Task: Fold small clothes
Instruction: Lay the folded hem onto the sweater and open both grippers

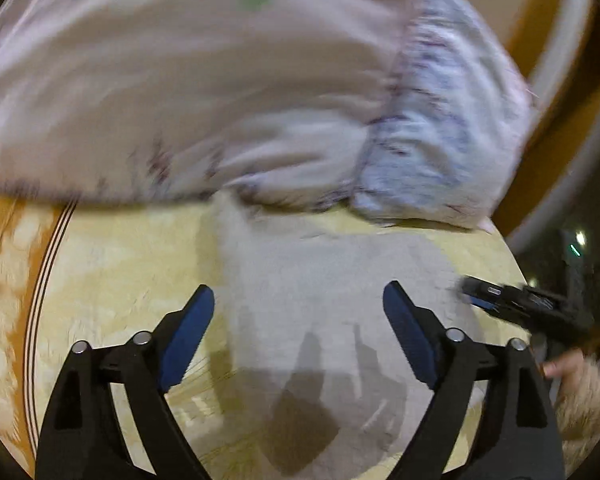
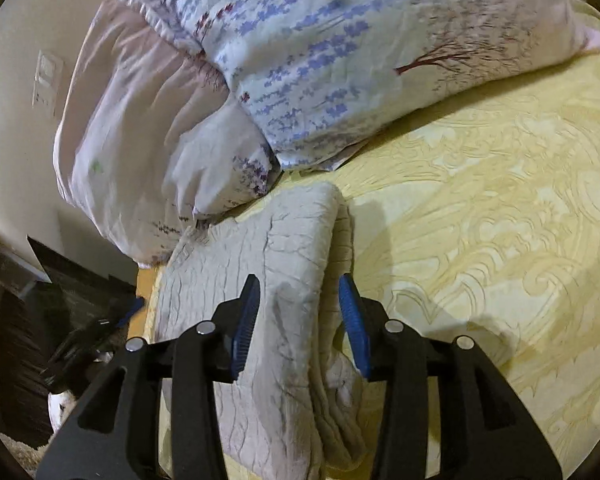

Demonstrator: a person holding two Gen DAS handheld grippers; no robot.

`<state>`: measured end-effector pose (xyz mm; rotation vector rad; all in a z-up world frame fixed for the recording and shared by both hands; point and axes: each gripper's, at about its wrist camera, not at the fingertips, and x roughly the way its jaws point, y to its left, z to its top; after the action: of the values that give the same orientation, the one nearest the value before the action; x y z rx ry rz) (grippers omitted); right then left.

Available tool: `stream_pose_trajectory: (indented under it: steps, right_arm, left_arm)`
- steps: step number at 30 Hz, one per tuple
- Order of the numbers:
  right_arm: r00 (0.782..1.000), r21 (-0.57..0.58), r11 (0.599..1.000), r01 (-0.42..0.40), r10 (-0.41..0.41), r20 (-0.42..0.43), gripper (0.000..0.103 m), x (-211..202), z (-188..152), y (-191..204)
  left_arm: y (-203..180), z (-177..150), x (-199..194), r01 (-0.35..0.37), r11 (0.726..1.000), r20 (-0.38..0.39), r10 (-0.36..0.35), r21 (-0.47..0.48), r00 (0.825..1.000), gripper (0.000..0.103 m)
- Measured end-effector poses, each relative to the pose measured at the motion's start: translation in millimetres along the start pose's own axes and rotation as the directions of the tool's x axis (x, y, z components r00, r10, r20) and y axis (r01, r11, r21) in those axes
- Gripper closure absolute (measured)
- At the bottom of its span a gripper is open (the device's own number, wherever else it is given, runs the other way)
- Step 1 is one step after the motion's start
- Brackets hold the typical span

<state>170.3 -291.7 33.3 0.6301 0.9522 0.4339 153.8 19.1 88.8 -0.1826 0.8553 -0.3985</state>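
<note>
A folded pale grey crinkled garment [image 2: 276, 280] lies on the yellow patterned bed sheet [image 2: 480, 220]. In the left wrist view it shows blurred as a pale cloth [image 1: 320, 288]. My right gripper [image 2: 298, 300] is open, its blue pads on either side of the garment's folded right edge, just above it. My left gripper [image 1: 298, 304] is open wide above the garment, holding nothing. The right gripper also shows at the right of the left wrist view [image 1: 516, 304].
A big pink and white duvet with purple flower print [image 2: 320, 60] is heaped at the far side of the bed, close behind the garment; it also shows in the left wrist view [image 1: 220, 80]. The bed's left edge [image 2: 144, 292] drops to a dark floor.
</note>
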Motion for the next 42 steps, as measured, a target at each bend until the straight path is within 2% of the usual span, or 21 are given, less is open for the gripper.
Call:
stream_pose_trajectory:
  steps: [1, 2, 4, 6, 9, 11, 14, 15, 16, 20, 23, 26, 29, 33, 35, 39, 42]
  right_arm:
    - [1.0, -0.022, 1.0, 0.009, -0.009, -0.016, 0.078, 5, 1, 4]
    - [0.998, -0.06, 0.997, 0.051, -0.053, -0.026, 0.085, 10, 1, 10]
    - [0.992, -0.104, 0.987, 0.12, -0.122, -0.016, 0.093, 13, 3, 14]
    - [0.984, -0.103, 0.979, 0.174, -0.177, -0.017, 0.094, 19, 8, 12]
    - [0.976, -0.116, 0.971, 0.211, -0.216, -0.039, 0.094, 31, 13, 6]
    - [0.972, -0.126, 0.966, 0.225, -0.231, -0.039, 0.094, 36, 13, 3]
    - [0.969, -0.135, 0.963, 0.235, -0.242, -0.039, 0.092, 32, 13, 4]
    - [0.969, -0.138, 0.961, 0.241, -0.247, -0.028, 0.086, 28, 12, 7]
    - [0.969, -0.153, 0.958, 0.243, -0.245, 0.006, 0.08, 17, 8, 12]
    - [0.978, -0.262, 0.944, 0.201, -0.179, 0.107, 0.079, -20, -19, 38]
    - [0.982, -0.346, 0.919, 0.187, -0.161, 0.104, 0.079, -31, -46, 51]
    - [0.98, -0.401, 0.894, 0.2, -0.185, 0.075, 0.079, -23, -66, 62]
    - [0.976, -0.393, 0.895, 0.214, -0.21, 0.053, 0.079, -15, -74, 63]
    - [0.964, -0.394, 0.883, 0.256, -0.262, 0.039, 0.081, -6, -80, 60]
    - [0.952, -0.415, 0.864, 0.286, -0.305, 0.022, 0.081, 2, -84, 59]
    - [0.924, -0.492, 0.796, 0.353, -0.378, 0.051, 0.081, 14, -91, 69]
    - [0.916, -0.511, 0.777, 0.368, -0.396, 0.058, 0.081, 18, -89, 71]
  left_arm:
    - [-10, 0, 2, 0.013, 0.998, -0.004, -0.013, 0.059, 1.0, 0.014]
    - [-16, 1, 6, 0.015, 0.996, -0.016, -0.013, 0.093, 1.0, 0.014]
    - [-22, 0, 19, 0.018, 0.991, -0.07, -0.008, 0.133, 0.998, 0.014]
    - [-21, 0, 40, 0.017, 0.992, -0.143, 0.002, 0.129, 0.99, 0.016]
    - [-16, -5, 60, -0.026, 0.993, -0.208, 0.05, 0.117, 0.977, 0.018]
    - [-14, -5, 69, -0.055, 0.988, -0.203, 0.083, 0.142, 0.976, 0.017]
    - [-13, -3, 72, -0.056, 0.988, -0.199, 0.085, 0.145, 0.976, 0.017]
    - [-11, -1, 70, -0.054, 0.99, -0.196, 0.079, 0.132, 0.977, 0.017]
    - [-9, 0, 62, -0.05, 0.993, -0.184, 0.069, 0.108, 0.981, 0.017]
    - [-3, -7, 17, -0.048, 0.997, -0.097, 0.053, 0.056, 0.994, 0.014]
    - [4, -27, -9, -0.081, 0.996, -0.091, 0.084, 0.038, 0.992, 0.013]
    - [8, -47, -11, -0.107, 0.993, -0.139, 0.112, 0.043, 0.984, 0.013]
    - [10, -61, -2, -0.143, 0.988, -0.2, 0.151, 0.052, 0.968, 0.013]
    - [12, -67, 8, -0.156, 0.987, -0.224, 0.157, 0.023, 0.962, 0.013]
    - [15, -70, 15, -0.176, 0.984, -0.245, 0.174, 0.015, 0.954, 0.012]
    - [13, -68, 24, -0.215, 0.976, -0.261, 0.218, 0.04, 0.94, 0.011]
    - [13, -65, 28, -0.24, 0.97, -0.262, 0.245, 0.052, 0.934, 0.002]
